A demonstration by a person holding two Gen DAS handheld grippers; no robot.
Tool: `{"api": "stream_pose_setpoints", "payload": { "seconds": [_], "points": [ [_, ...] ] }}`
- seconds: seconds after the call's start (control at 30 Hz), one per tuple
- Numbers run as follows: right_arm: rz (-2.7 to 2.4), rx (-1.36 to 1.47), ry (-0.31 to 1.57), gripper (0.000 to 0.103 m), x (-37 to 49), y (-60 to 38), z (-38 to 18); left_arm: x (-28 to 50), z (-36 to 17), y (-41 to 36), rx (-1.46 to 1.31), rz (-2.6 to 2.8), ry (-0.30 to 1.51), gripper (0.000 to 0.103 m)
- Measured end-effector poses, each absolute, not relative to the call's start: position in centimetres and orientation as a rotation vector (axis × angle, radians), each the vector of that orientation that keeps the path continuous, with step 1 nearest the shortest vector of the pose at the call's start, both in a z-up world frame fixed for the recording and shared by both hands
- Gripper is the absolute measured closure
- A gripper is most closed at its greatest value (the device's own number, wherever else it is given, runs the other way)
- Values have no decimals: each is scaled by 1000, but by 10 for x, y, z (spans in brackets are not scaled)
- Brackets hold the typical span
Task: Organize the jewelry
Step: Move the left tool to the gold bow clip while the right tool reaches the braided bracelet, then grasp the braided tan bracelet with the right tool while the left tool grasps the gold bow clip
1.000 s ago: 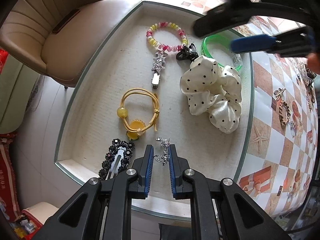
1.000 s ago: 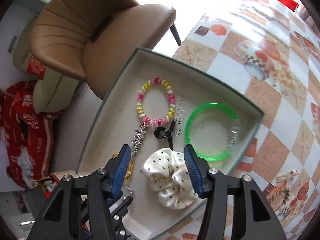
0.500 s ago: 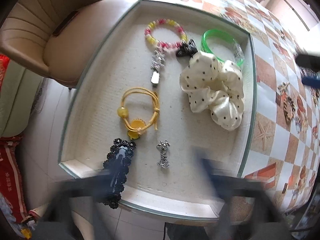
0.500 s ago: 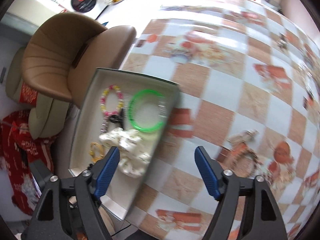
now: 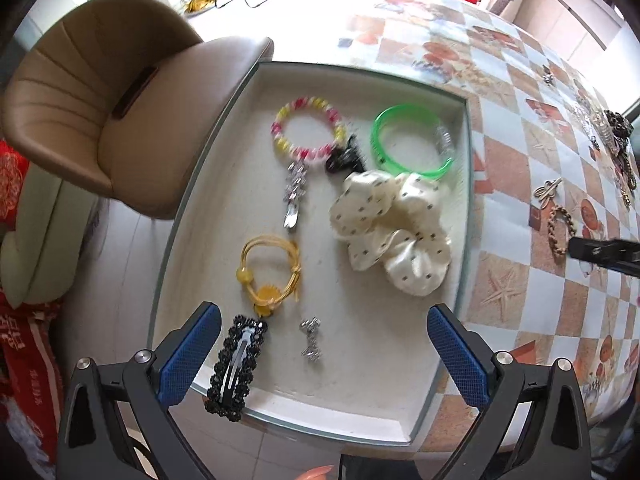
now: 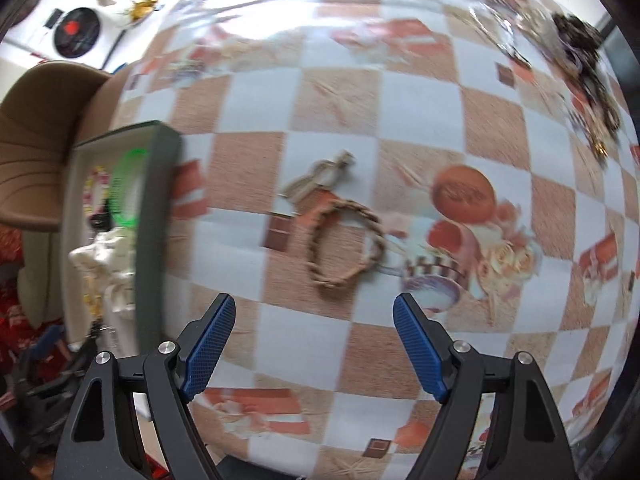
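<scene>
Both grippers gape empty, so I'd centre my right gripper (image 6: 314,344) squarely over the braided brown rope bracelet (image 6: 345,245) before closing.

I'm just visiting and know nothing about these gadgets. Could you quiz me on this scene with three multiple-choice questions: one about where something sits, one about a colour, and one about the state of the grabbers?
1. Where does the braided rope bracelet lie?
A. Inside the tray
B. On the checkered tablecloth, outside the tray
C. On the chair

2. What colour is the plain bangle in the tray?
A. Green
B. Blue
C. Red

3. How do the jaws of the left gripper and right gripper stand?
A. Both shut
B. Left shut, right open
C. Both open, holding nothing

Answers:
1 B: the right wrist view shows it on the tablecloth, ahead of the right gripper and clear of the tray.
2 A: it is bright green, beside the polka-dot scrunchie.
3 C: each pair of blue pads stands wide apart with nothing between them.
</scene>
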State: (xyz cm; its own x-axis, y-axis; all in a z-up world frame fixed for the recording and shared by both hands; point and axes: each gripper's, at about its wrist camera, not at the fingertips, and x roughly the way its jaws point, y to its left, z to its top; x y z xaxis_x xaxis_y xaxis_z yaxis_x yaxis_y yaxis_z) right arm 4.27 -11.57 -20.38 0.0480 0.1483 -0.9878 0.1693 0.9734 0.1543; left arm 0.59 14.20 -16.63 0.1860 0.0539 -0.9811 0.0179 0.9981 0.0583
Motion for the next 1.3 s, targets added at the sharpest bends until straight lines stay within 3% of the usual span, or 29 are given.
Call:
{"api": "stream_pose_setpoints", "payload": {
  "seconds": [0.73, 0.87, 0.97, 1.07, 1.17, 1.23, 1.3],
  "points": [
    [-161, 136, 1449, 20, 55, -112, -246, 61, -134, 63, 147, -147, 1288, 0],
    [-172, 124, 1435, 23, 51, -116, -247, 72, -137, 48, 143, -185, 1290, 0],
    [-186, 129, 1420, 30, 45, -117, -245, 79, -141, 37, 156, -214, 1295, 0],
    [-191, 127, 1399, 43, 41, -123, -242, 85, -146, 23, 173, -253, 1294, 0],
    [-191, 131, 1386, 59, 37, -130, -240, 90, -150, 8, 186, -301, 1291, 0],
    [-193, 137, 1380, 76, 37, -136, -238, 93, -152, -2, 195, -329, 1291, 0],
    [-200, 153, 1376, 87, 35, -145, -237, 97, -158, -14, 208, -359, 1297, 5]
  ]
}}
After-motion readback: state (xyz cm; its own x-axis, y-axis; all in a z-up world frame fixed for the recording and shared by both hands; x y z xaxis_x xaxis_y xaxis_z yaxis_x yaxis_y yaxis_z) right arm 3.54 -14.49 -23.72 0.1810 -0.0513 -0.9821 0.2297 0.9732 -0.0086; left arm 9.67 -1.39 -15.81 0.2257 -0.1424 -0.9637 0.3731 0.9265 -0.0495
